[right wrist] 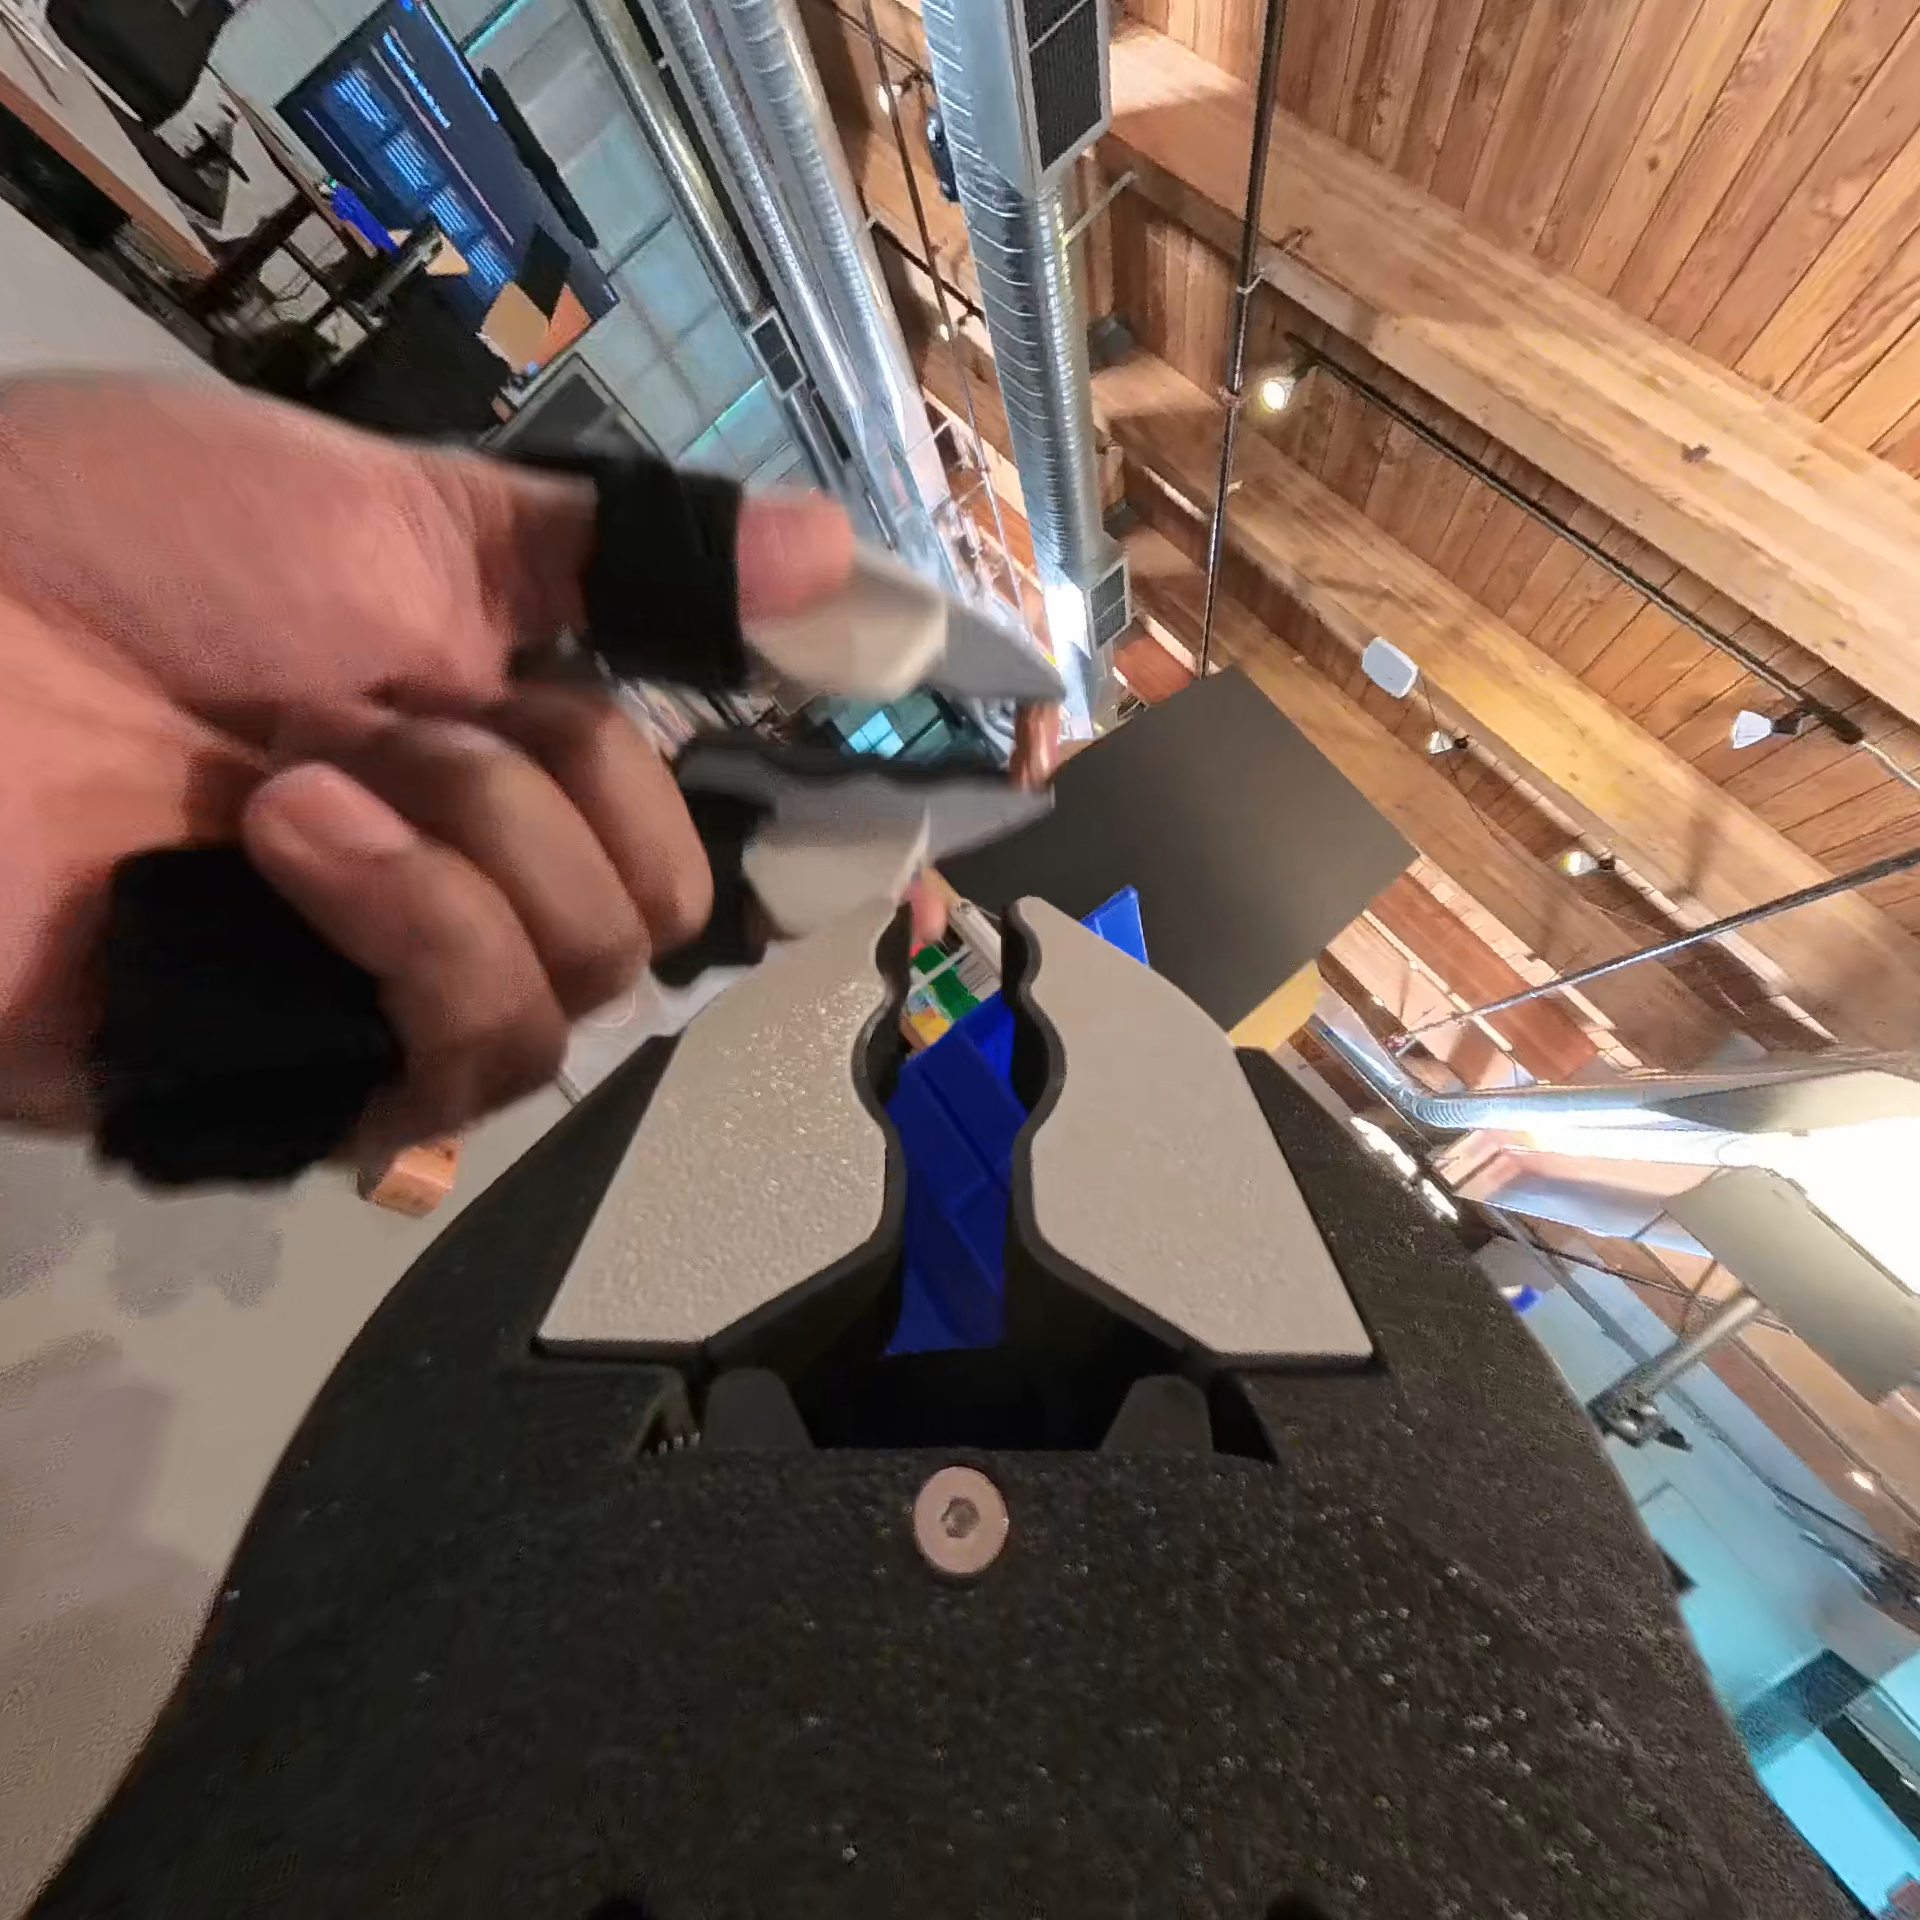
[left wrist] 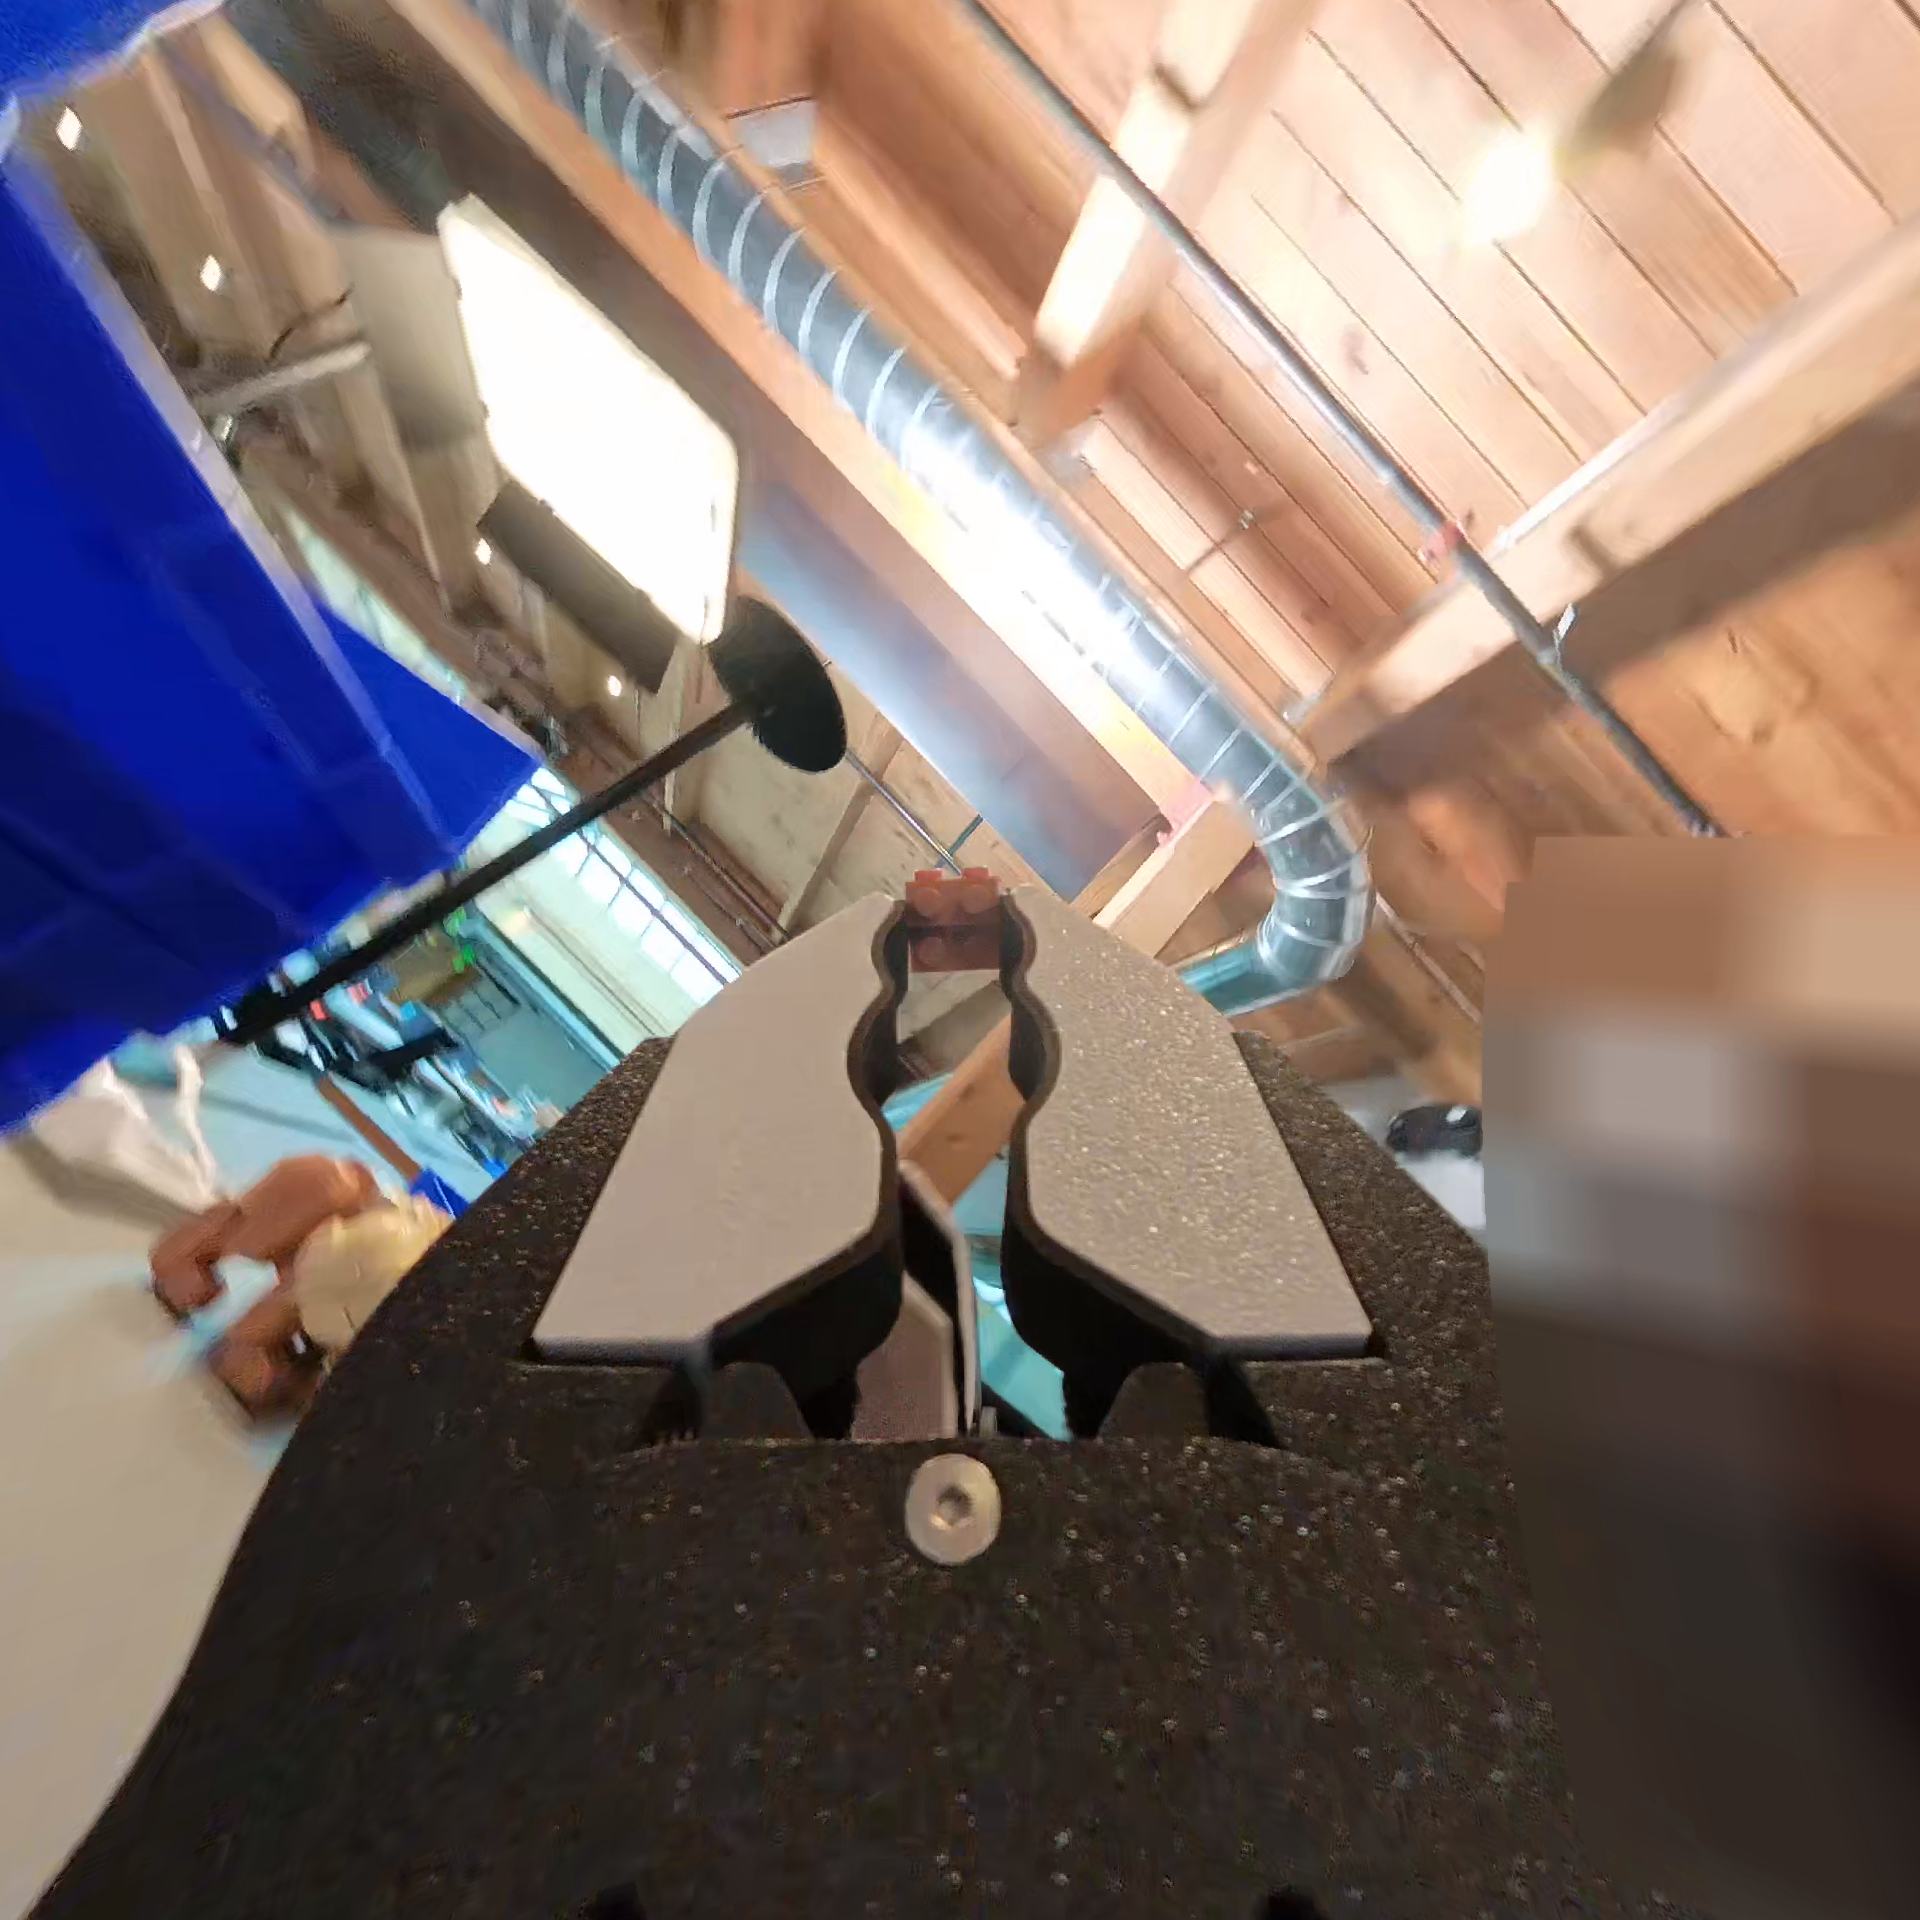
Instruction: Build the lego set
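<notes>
My left gripper (left wrist: 954, 914) is shut on a small reddish-brown lego brick (left wrist: 951, 935), pinched at the fingertips and raised toward the ceiling. In the right wrist view the same gripper (right wrist: 1044, 743) is held by a person's hand (right wrist: 312, 748), with the brown brick (right wrist: 1032, 743) between its tips. My right gripper (right wrist: 956, 925) is open and empty, just below and beside the left gripper's tips. A blurred brown and cream lego model (left wrist: 301, 1257) lies on the white table (left wrist: 94, 1455) at lower left.
A blue bin (left wrist: 156, 675) stands close at the left and also shows through my right gripper's gap (right wrist: 961, 1164). A black boom pole with a round end (left wrist: 779, 701) crosses overhead. A black panel (right wrist: 1195, 842) hangs ahead. Wooden ceiling beams and metal ducts fill the background.
</notes>
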